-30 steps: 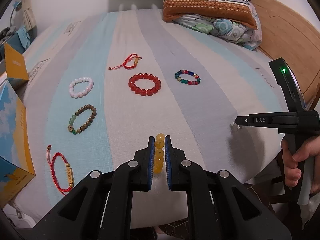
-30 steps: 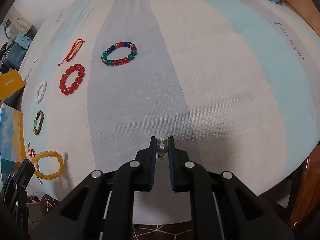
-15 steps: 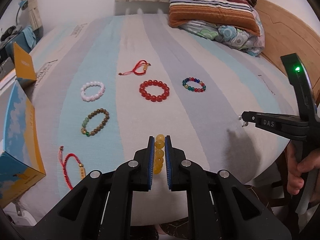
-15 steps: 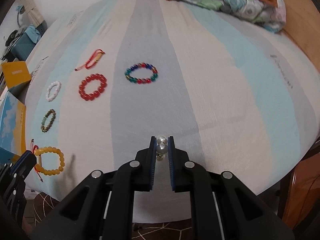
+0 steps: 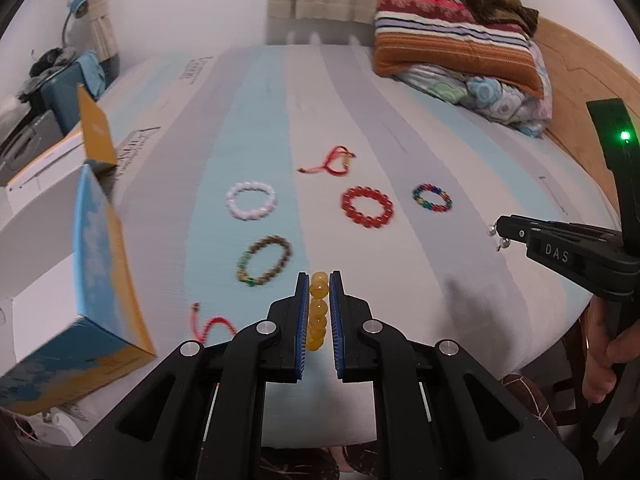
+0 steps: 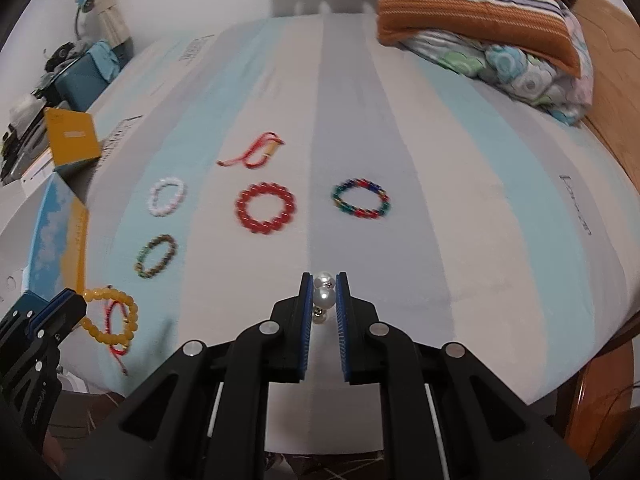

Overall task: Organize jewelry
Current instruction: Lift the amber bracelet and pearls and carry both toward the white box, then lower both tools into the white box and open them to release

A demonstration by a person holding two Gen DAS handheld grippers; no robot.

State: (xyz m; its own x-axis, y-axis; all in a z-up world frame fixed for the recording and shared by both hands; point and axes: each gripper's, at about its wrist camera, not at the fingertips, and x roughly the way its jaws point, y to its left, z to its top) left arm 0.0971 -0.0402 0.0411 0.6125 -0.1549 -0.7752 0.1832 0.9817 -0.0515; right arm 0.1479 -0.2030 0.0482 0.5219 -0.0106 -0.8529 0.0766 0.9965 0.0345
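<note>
A bed with a striped blue, grey and white sheet is seen, folded blankets stacked at its head. The yellow bead bracelet is pinched in the left tool, strand running straight ahead. A small pearl piece is clamped in the right tool. Compared with a second ago, both tools are tilted up, so more of the room is shown.
</note>
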